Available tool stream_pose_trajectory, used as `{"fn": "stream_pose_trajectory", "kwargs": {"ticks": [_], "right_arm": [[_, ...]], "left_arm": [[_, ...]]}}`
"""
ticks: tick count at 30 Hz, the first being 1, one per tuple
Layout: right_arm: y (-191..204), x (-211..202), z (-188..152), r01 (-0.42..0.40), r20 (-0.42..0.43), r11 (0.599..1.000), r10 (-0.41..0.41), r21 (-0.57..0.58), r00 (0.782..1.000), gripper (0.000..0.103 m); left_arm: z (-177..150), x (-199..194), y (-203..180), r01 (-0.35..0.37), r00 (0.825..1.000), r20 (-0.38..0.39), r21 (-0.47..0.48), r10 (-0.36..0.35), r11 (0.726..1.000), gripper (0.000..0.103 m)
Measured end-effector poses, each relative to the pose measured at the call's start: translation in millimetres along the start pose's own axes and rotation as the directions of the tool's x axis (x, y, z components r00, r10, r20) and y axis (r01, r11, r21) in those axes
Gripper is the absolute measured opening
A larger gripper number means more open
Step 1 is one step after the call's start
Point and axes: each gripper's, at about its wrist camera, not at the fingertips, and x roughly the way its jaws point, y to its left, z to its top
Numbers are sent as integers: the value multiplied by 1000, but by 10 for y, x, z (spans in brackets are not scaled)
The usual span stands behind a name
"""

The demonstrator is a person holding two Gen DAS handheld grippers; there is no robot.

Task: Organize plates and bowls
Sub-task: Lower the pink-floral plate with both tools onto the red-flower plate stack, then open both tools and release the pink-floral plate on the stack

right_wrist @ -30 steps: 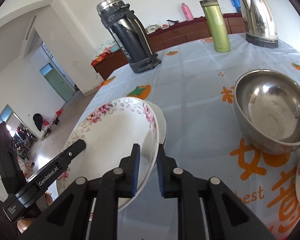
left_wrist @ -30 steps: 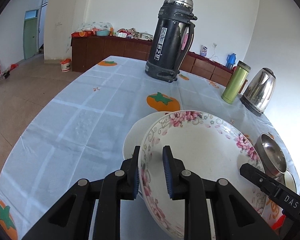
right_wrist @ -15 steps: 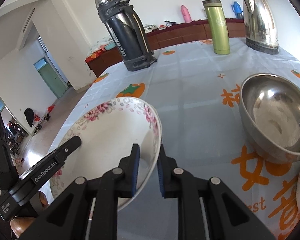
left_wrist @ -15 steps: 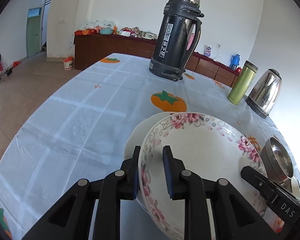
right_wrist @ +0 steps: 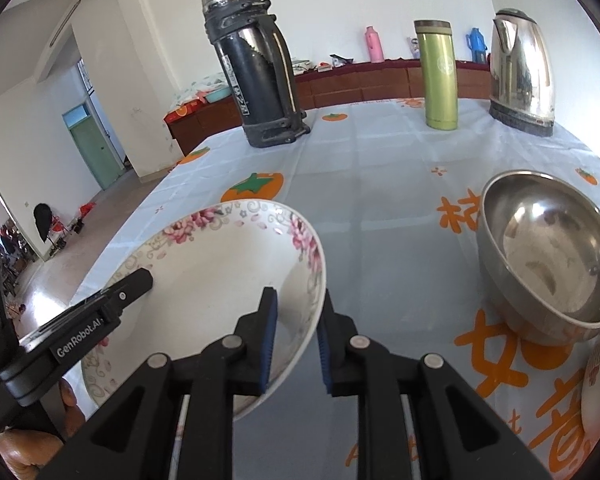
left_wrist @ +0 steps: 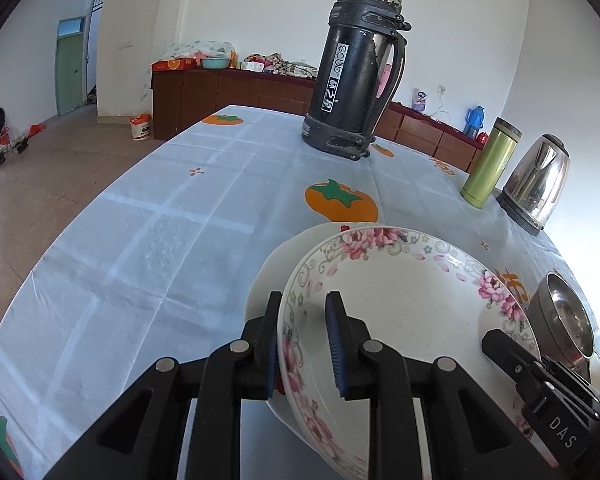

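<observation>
While we looked along both grippers, the bench carried a tall black thermos at the far side, a green flask and a steel kettle to its right, all well apart from the work. A steel bowl sat near the right of the floral bowl, and a plain white plate lay just beneath and behind the floral bowl, its edge showing on the left. Nothing stood between the grippers and the bowl.

We saw the left gripper tilted downward, its jaws narrowly parted and clamped on the near left rim of the floral bowl, one blue pad outside the wall and one inside. The right gripper also pointed downward at the opposite rim; its jaws were opening, the rim between them, the inner pad looking clear of the wall, though we could not tell whether the outer pad touched it. In the right wrist view the bowl sat tipped, raised on the left gripper's side. At the lower left corner of that view part of a hand showed under the left gripper's body.
</observation>
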Motion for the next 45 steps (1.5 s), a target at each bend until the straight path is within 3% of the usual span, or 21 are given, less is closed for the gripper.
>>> {"fn": "stream_pose_trajectory", "kwargs": {"ticks": [13,24,30,39,42,45], "right_arm": [[-5,47,12,8,-1,1000,-8,6,1000,22],[-1,17,2,3,0,1000,-3,6,1000,23],[122,-43,-43,7,3,999,-6,-35,1000,35],[118,-11,-55,10,23,999,-9,-53,1000,36],[88,8,-41,-2,16,999,2,-41,1000,37],[96,93,-29,-35,-29,998,33,-49,999,54]], "left_arm": [[40,31,5,-19,1000,-24,-37,18,999,23],[57,-11,-4,-58,998,-23,-14,58,998,23],[58,-24,-8,-96,995,-3,14,96,995,23],[28,-50,-29,-115,993,20,27,114,993,24],[-6,-103,-37,-172,984,45,39,170,984,32],[-57,-186,-3,-208,976,70,31,205,978,50]]}}
